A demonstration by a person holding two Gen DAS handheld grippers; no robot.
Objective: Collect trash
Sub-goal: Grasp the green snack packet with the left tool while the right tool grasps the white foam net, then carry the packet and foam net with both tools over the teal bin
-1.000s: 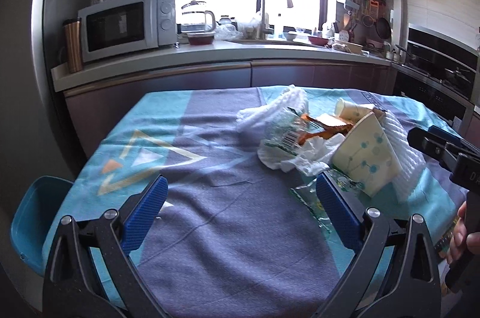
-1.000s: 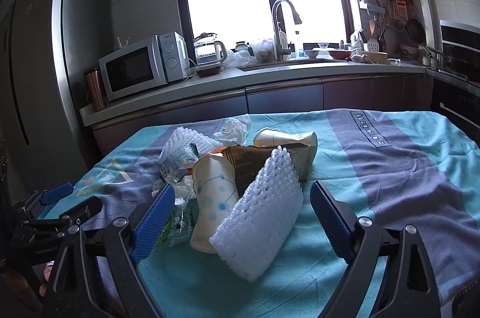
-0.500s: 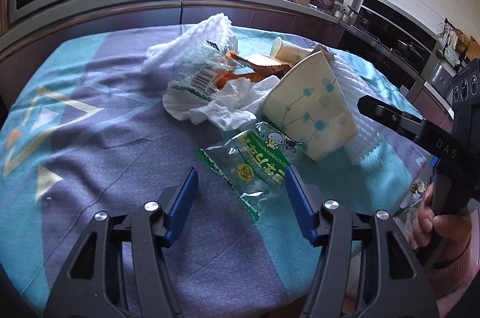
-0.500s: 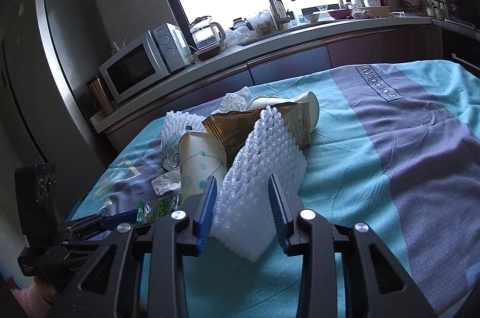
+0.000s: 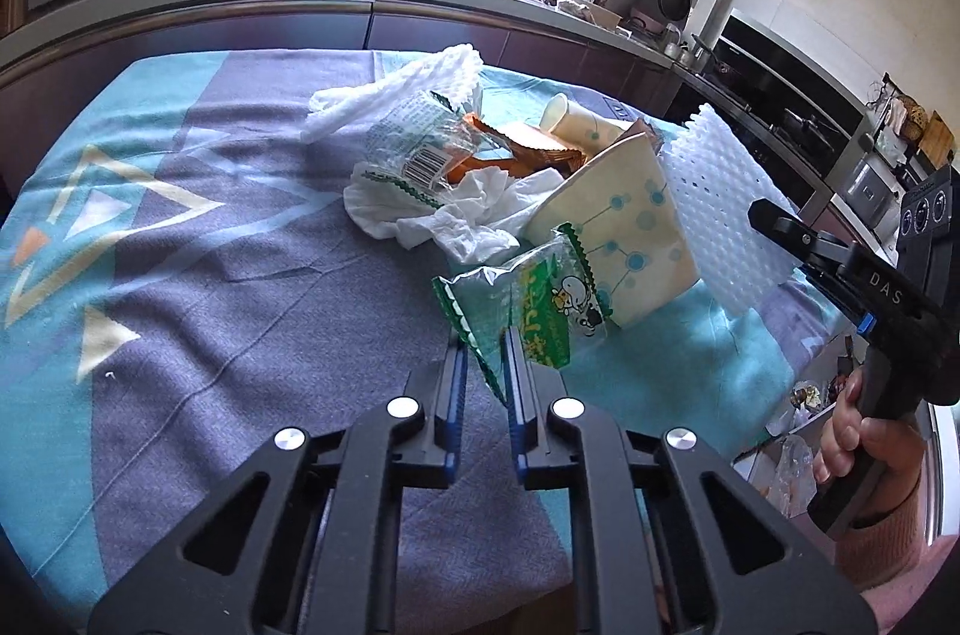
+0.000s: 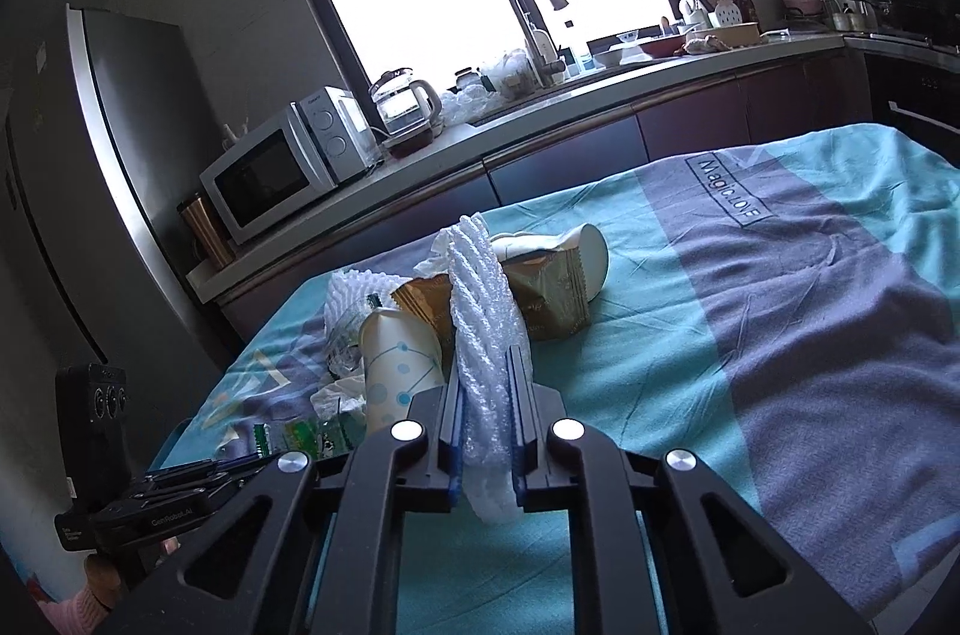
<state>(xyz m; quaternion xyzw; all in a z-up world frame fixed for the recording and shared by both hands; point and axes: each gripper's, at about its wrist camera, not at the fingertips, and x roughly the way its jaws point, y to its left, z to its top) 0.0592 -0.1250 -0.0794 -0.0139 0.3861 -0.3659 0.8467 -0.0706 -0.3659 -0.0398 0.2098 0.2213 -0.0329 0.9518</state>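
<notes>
A pile of trash lies on the teal and purple tablecloth. My left gripper is closing its jaws on the near edge of a green snack wrapper, and the pads pinch it. In the right wrist view, my right gripper is closing on a white foam net, which is squeezed flat between the pads. Beside these lie a dotted paper cup, a crumpled tissue, a clear barcode wrapper, a brown wrapper and a second cup.
A second white foam net lies at the pile's far side. A counter with a microwave, kettle and sink runs behind the table. A fridge stands at the left. A hand holds the right gripper's handle beyond the table edge.
Both grippers went from wide open to closed. The left one tilted down and moved onto the green wrapper, whose edge now lifts. The right one closed on the foam net and squeezed it.
</notes>
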